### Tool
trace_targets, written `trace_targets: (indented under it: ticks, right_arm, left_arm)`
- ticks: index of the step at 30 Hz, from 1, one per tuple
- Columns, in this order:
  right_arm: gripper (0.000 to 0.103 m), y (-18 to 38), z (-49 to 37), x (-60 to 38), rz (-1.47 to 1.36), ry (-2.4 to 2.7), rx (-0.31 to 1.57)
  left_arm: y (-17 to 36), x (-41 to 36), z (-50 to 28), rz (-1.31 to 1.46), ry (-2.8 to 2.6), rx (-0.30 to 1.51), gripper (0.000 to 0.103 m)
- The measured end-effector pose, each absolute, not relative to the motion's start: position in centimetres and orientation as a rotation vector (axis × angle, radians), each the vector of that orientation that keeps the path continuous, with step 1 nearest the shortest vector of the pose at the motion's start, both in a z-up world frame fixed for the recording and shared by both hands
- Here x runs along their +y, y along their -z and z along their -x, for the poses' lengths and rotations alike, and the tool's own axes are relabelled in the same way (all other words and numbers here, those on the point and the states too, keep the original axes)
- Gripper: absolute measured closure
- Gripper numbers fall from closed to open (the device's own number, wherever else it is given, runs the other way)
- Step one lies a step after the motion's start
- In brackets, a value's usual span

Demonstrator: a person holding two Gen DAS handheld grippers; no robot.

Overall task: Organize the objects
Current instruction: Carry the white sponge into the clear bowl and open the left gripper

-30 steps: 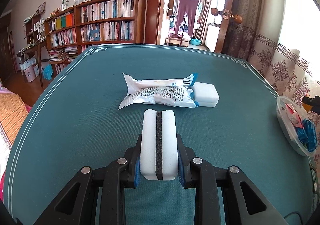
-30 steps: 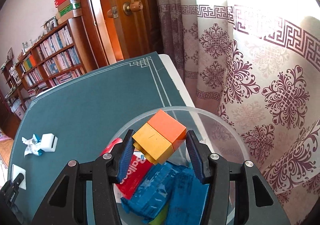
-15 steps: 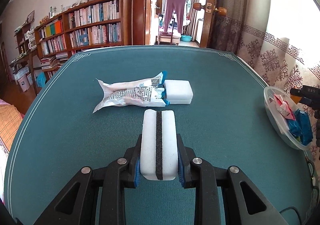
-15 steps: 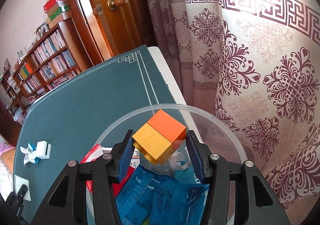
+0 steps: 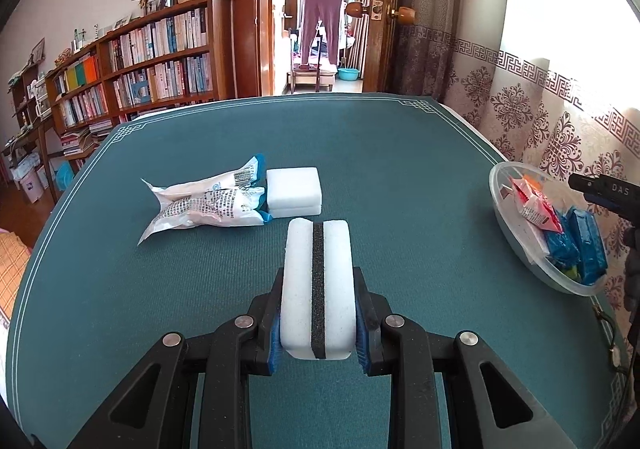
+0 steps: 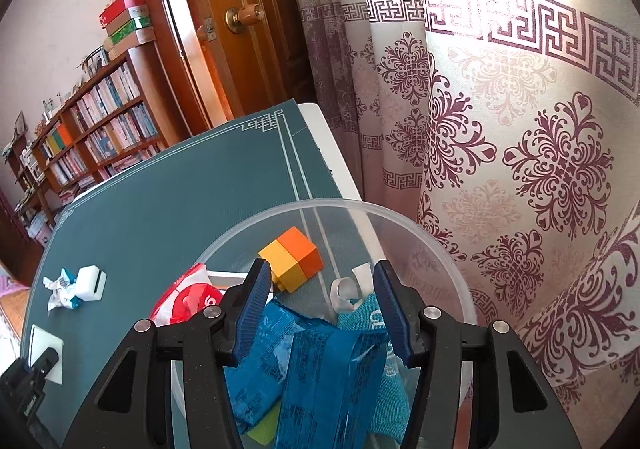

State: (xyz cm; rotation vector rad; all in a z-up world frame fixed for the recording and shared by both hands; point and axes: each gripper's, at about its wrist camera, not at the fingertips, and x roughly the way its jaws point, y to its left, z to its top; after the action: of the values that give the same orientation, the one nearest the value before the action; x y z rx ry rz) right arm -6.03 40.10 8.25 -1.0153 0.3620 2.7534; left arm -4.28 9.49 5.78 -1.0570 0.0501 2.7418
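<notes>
My left gripper [image 5: 318,285] is shut on a white sponge with a black middle stripe [image 5: 318,273], held just above the green table. Beyond it lie a second white sponge [image 5: 294,191] and a white printed packet [image 5: 208,205]. My right gripper [image 6: 322,281] is open above a clear plastic bowl [image 6: 400,217]. An orange and yellow block [image 6: 292,259] lies loose in the bowl, just beyond the fingertips. The bowl also holds blue packets [image 6: 320,361] and a red packet [image 6: 186,297]. The bowl [image 5: 516,245] shows at the right of the left wrist view.
The green table [image 5: 400,169] has a patterned curtain [image 6: 520,169] close along its right edge. A bookshelf [image 5: 140,69] and an open doorway stand beyond the far edge. The sponge and packet also show far left in the right wrist view [image 6: 76,285].
My right gripper has opened and let go of the orange and yellow block, which now lies in the bowl. My left gripper has swung slightly, still holding the sponge.
</notes>
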Motion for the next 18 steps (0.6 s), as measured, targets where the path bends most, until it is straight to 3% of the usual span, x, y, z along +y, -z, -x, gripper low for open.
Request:
trace_targets:
  ticks: [18]
  right_arm:
    - [0.048, -7.9, 1.3, 41.1, 0.938, -2.817, 0.37]
  left_arm:
    - [-10.3, 21.5, 5.4, 0.91, -2.505, 0.133, 0.074]
